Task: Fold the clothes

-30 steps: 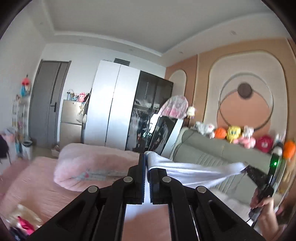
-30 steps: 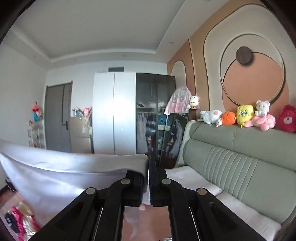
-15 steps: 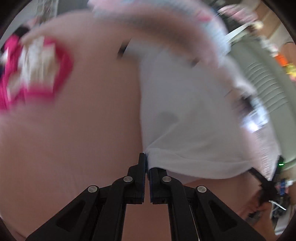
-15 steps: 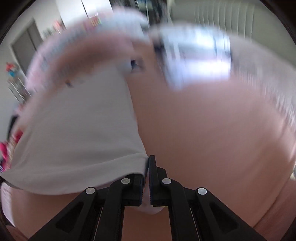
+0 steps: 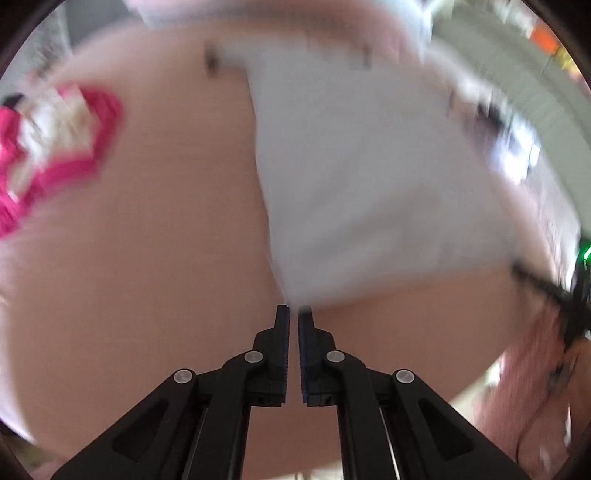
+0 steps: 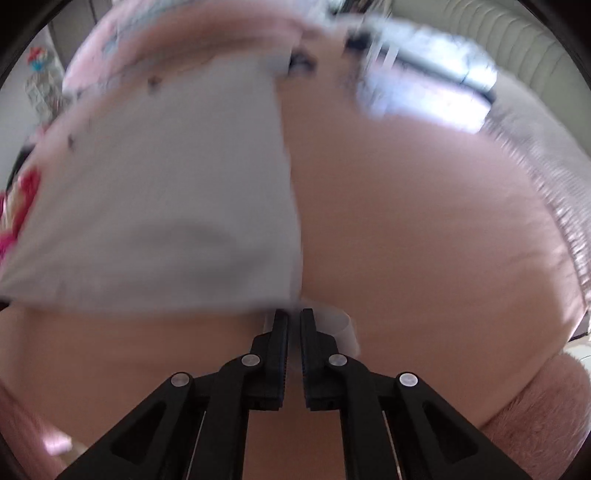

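A pink bed surface (image 6: 424,221) fills the blurred view, with a grey-green padded headboard (image 6: 491,26) at its far edge.

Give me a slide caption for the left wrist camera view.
Left gripper, shut, at the near corner of a white garment lying on the pink bed.

Daylight fills both of my views, soft and even, with no hard shadows on the pink bed (image 5: 155,266). Nearly everything past my fingers is smeared by motion blur: the white garment (image 5: 362,192) has fuzzy edges, and the pink and cream clothes (image 5: 55,144) at the bed's left edge are only streaks of colour. My own black fingers (image 6: 280,354) stay sharp. In the right view a bright patch (image 6: 436,96) at the far edge is glared out. The fisheye bulges the bed and darkens the corners into a black ring.
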A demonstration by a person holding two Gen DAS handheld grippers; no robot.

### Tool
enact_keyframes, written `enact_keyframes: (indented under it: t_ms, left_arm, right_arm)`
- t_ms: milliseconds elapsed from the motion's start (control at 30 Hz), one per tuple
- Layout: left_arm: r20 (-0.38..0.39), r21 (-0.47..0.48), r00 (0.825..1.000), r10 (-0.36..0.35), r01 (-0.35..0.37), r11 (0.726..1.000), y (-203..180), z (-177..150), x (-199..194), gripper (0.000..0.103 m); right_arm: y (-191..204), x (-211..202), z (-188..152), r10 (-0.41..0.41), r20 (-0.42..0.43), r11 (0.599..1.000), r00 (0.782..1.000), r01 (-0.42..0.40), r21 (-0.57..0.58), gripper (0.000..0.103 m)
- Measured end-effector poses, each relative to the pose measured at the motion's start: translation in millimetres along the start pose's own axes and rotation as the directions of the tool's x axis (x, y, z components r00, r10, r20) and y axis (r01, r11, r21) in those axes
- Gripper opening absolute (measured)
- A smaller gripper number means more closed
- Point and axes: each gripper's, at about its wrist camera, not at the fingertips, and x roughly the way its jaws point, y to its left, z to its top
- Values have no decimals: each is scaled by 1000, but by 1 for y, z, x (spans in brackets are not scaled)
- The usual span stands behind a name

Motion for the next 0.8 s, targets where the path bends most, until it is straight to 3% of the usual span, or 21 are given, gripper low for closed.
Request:
enact_keyframes:
  t_ms: [33, 67, 133, 200, 267, 300, 400, 467, 533, 567, 667, 733, 800]
  left_arm:
    - [-63, 10, 998, 13, -13, 1000, 0, -4, 6, 4]
    - [-63, 17, 998, 24, -23, 1000, 2, -10, 2, 4]
    - [6, -38, 999, -46, 46, 998, 13, -16, -20, 4]
    - [103, -104, 985, -137, 147, 984, 27, -13, -39, 4]
    - [217, -169, 954, -207, 245, 955, 44, -1, -47, 7]
    - [236, -196, 948, -216, 264, 945, 50, 4, -44, 9]
    - [251, -276, 920, -300, 365, 889, 61, 29, -13, 9]
    - [233, -307, 911, -339, 400, 864, 63, 45, 11, 9]
    - [155, -317, 943, -295, 330, 889, 52, 42, 30, 9]
    - [114, -292, 963, -245, 268, 918, 45, 35, 32, 8]
    - [71, -202, 987, -143, 155, 967, 34, 27, 21, 8]
    - [17, -145, 989, -145, 146, 979, 28, 22, 14, 8]
    - [60, -159, 983, -173, 181, 971, 32, 24, 4, 8]
  right_arm:
    - [-4, -5, -1, 22, 1, 1000, 1000, -22, -8, 6]
    - [-8, -11, -1, 47, -24, 998, 999, -48, -28, 8]
    - [-14, -23, -1, 85, -42, 995, 995, -87, -50, 10]
    - [-25, -41, 3, 145, 13, 989, 989, -144, -10, 14]
    - [-38, -47, 13, 202, 73, 976, 977, -207, 68, 25]
    - [-43, -43, 19, 213, 100, 969, 972, -223, 105, 30]
    - [-52, -13, 40, 202, 128, 954, 971, -225, 198, 30]
    - [-52, 12, 50, 205, 71, 953, 976, -216, 211, 30]
    - [-50, 37, 53, 209, 8, 956, 978, -206, 208, 27]
    - [-46, 34, 52, 170, 21, 974, 985, -172, 150, 25]
    - [-44, 24, 48, 41, -11, 999, 999, -40, 12, 26]
    - [-50, 19, 47, -55, -25, 998, 998, 54, -35, 26]
    - [-60, 10, 49, -84, 3, 996, 996, 84, -28, 27]
